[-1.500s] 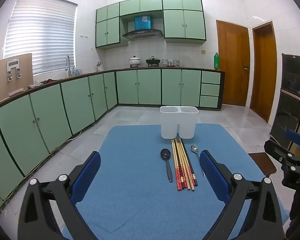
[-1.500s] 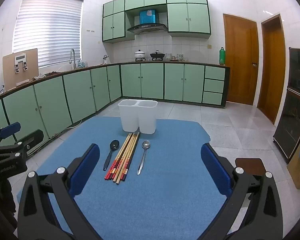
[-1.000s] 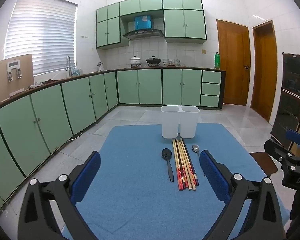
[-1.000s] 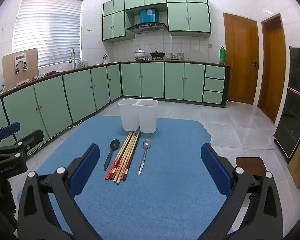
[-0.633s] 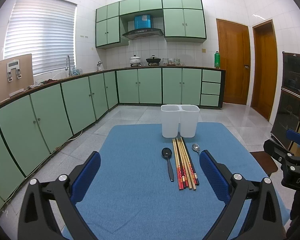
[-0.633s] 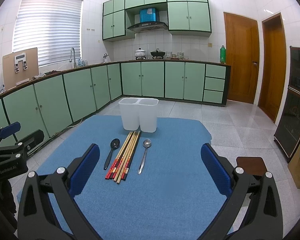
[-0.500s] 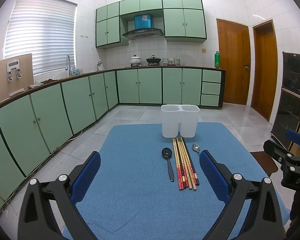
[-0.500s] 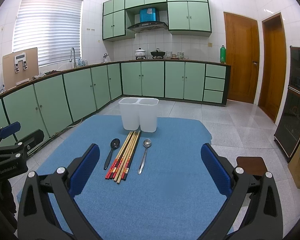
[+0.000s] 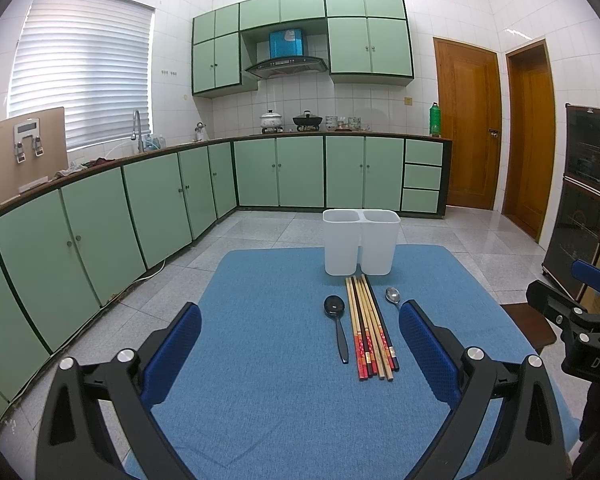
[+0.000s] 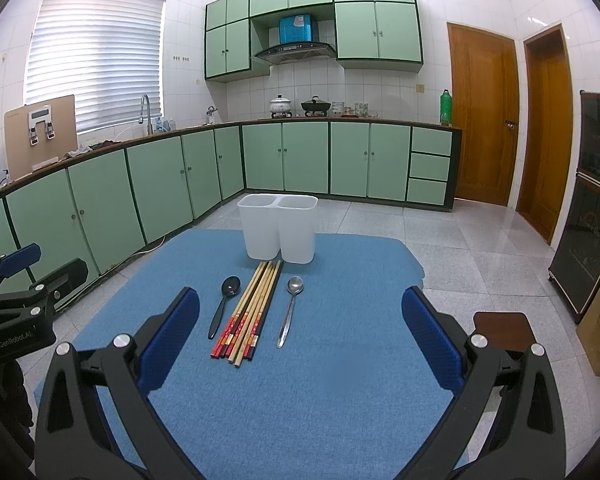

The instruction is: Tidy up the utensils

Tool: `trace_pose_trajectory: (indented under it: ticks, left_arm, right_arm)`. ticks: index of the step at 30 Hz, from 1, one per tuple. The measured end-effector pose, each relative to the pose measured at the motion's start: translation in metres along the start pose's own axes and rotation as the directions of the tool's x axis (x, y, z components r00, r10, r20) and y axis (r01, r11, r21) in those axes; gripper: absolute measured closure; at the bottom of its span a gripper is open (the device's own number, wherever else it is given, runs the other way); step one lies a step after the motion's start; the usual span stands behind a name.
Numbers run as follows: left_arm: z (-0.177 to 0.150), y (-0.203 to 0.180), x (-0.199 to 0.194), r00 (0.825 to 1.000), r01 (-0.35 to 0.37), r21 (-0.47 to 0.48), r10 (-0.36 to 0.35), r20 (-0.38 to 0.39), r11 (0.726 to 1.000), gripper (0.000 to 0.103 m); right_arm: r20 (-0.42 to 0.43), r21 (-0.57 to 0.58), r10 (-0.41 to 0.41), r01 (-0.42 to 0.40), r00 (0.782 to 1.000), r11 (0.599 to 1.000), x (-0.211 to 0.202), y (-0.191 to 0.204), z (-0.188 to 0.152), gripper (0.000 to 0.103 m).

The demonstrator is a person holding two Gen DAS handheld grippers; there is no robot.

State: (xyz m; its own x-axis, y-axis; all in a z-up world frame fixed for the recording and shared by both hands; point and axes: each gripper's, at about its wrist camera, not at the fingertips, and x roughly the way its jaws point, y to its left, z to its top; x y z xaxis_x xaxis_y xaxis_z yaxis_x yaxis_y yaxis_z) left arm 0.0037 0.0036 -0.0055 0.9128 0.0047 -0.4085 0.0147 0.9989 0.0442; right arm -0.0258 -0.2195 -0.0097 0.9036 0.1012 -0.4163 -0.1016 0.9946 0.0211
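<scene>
A white two-compartment holder [image 9: 361, 242] [image 10: 278, 233] stands upright at the far end of the blue mat [image 9: 268, 380] [image 10: 332, 380]. In front of it lie a black spoon [image 9: 337, 322] [image 10: 225, 304], a bundle of several chopsticks [image 9: 370, 326] [image 10: 252, 312] and a metal spoon [image 9: 392, 295] [image 10: 290, 308], all pointing toward the holder. My left gripper [image 9: 300, 330] is open above the near mat, left of the utensils. My right gripper [image 10: 300, 316] is open too, with the chopsticks and metal spoon lying ahead between its fingers. Both hold nothing.
Green kitchen cabinets [image 9: 140, 208] run along the left and back walls. A dark brown stool [image 10: 504, 326] stands right of the mat, and a dark glass cabinet [image 10: 596, 216] is further right. The other gripper shows at each view's edge.
Both views have crept slightly forward toward the holder and utensils. Nothing on the mat has moved, and both grippers stay open.
</scene>
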Motion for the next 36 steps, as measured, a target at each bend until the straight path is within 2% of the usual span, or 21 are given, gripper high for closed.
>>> trace_pose_trajectory:
  ticks: [36]
  left_arm:
    - [-0.0006,0.003,0.0016,1.0,0.001,-0.003,-0.001,-0.002,1.0,0.006]
  right_arm:
    - [-0.005,0.005,0.0,0.0,1.0,1.0,0.0022,0.0044,0.0,0.005]
